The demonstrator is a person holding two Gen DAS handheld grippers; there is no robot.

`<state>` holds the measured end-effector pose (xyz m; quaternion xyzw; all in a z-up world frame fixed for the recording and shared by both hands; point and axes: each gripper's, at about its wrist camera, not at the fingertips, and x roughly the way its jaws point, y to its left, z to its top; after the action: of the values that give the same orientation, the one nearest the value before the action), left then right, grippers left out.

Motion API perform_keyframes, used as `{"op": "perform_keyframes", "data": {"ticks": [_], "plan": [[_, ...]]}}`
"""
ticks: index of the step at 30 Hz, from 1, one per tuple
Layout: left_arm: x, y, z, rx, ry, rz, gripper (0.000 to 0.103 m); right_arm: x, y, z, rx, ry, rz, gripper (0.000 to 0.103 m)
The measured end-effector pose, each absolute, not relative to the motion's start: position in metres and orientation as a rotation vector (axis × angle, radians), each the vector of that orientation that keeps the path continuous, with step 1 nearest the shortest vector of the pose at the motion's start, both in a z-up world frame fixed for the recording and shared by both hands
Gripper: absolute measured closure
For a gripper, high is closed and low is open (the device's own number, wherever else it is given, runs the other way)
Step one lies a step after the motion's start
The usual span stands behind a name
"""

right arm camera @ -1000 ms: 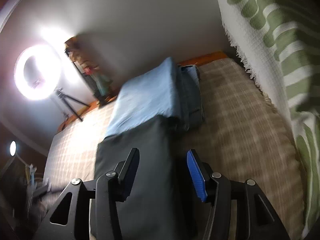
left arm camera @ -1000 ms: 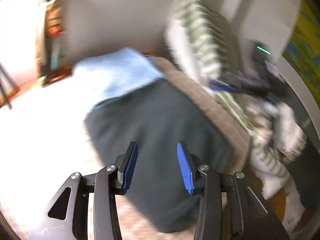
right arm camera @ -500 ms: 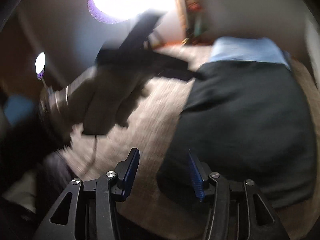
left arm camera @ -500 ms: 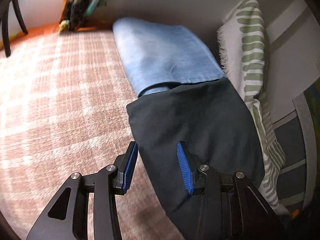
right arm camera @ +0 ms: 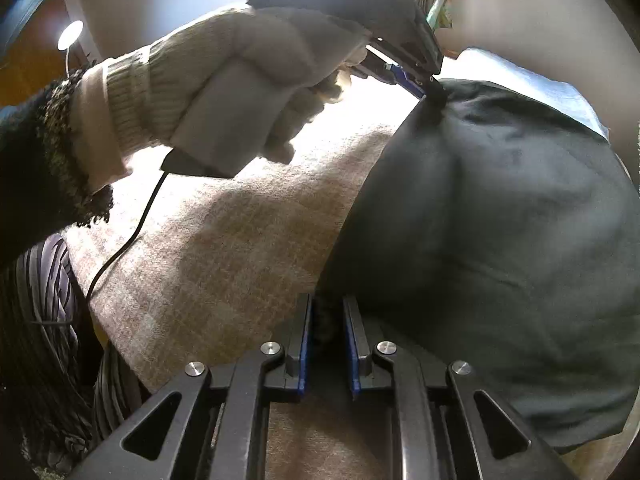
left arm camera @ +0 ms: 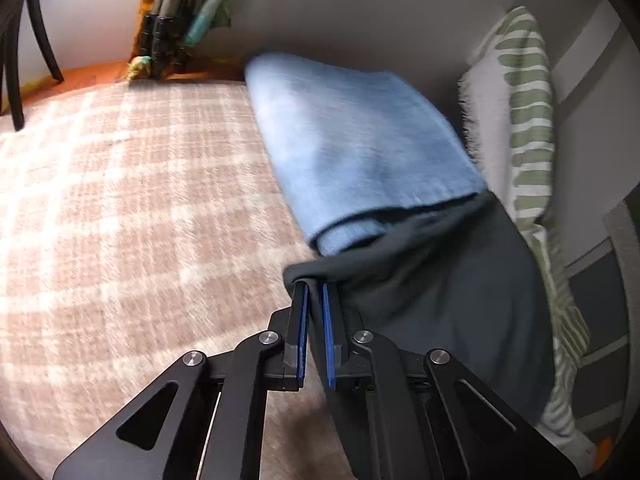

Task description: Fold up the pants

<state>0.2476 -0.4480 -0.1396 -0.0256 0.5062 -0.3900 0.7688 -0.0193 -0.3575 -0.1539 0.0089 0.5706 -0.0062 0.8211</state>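
Dark green-black pants (left arm camera: pixel 448 300) lie folded on a plaid blanket, also in the right wrist view (right arm camera: pixel 500 240). My left gripper (left arm camera: pixel 315 286) is shut on the pants' far left corner, which bunches over its fingertips. It shows in the right wrist view (right arm camera: pixel 430 88), held by a gloved hand, pinching that corner. My right gripper (right arm camera: pixel 327 306) is shut on the near left corner of the pants, with dark cloth between its blue pads.
A folded light blue garment (left arm camera: pixel 360 148) lies just beyond the pants. A green-striped white pillow (left arm camera: pixel 524 120) leans at the right. The plaid blanket (left arm camera: pixel 140 200) spreads to the left. A chair leg (left arm camera: pixel 12 80) and a bright lamp (right arm camera: pixel 70 34) stand farther off.
Both grippers were open above the pants. Both have dropped to the left edge and closed on the pants, the left on the far corner, the right on the near one.
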Motion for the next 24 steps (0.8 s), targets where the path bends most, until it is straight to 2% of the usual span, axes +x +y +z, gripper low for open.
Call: {"op": "perform_keyframes", "data": {"ticks": [7,9,10,11,13,14,15,16,17,21,24], "plan": [[0.267,-0.419,-0.121,-0.083,1.04,-0.711,0.097,-0.015,-0.37,-0.156,0.044,1.222,0.001,0.088],[0.266,-0.412,-0.113,-0.087,1.039,-0.729,0.096,-0.016,-0.373,-0.153,0.067,1.218,0.016,0.081],[0.262,-0.407,-0.107,-0.078,1.033,-0.749,0.095,-0.017,-0.377,-0.149,0.09,1.206,0.033,0.074],[0.258,-0.406,-0.103,-0.07,1.03,-0.758,0.089,-0.02,-0.381,-0.144,0.108,1.185,0.046,0.068],[0.247,-0.398,-0.095,-0.06,1.031,-0.78,0.066,-0.026,-0.384,-0.132,0.125,1.133,0.038,0.063],[0.242,-0.394,-0.093,-0.066,1.033,-0.787,0.042,-0.03,-0.389,-0.124,0.13,1.107,0.032,0.058],[0.237,-0.391,-0.09,-0.075,1.033,-0.792,0.033,-0.033,-0.395,-0.115,0.137,1.077,0.027,0.053],[0.228,-0.387,-0.088,-0.086,1.031,-0.804,0.033,-0.038,-0.404,-0.104,0.147,1.042,0.015,0.038],[0.223,-0.386,-0.087,-0.091,1.032,-0.816,0.033,-0.042,-0.409,-0.097,0.153,1.018,0.005,0.03],[0.206,-0.387,-0.089,-0.113,1.06,-0.857,0.033,-0.058,-0.454,-0.067,0.192,0.904,-0.09,0.021],[0.197,-0.393,-0.098,-0.143,1.115,-0.882,0.033,-0.059,-0.494,-0.054,0.238,0.889,-0.152,0.001]]}}
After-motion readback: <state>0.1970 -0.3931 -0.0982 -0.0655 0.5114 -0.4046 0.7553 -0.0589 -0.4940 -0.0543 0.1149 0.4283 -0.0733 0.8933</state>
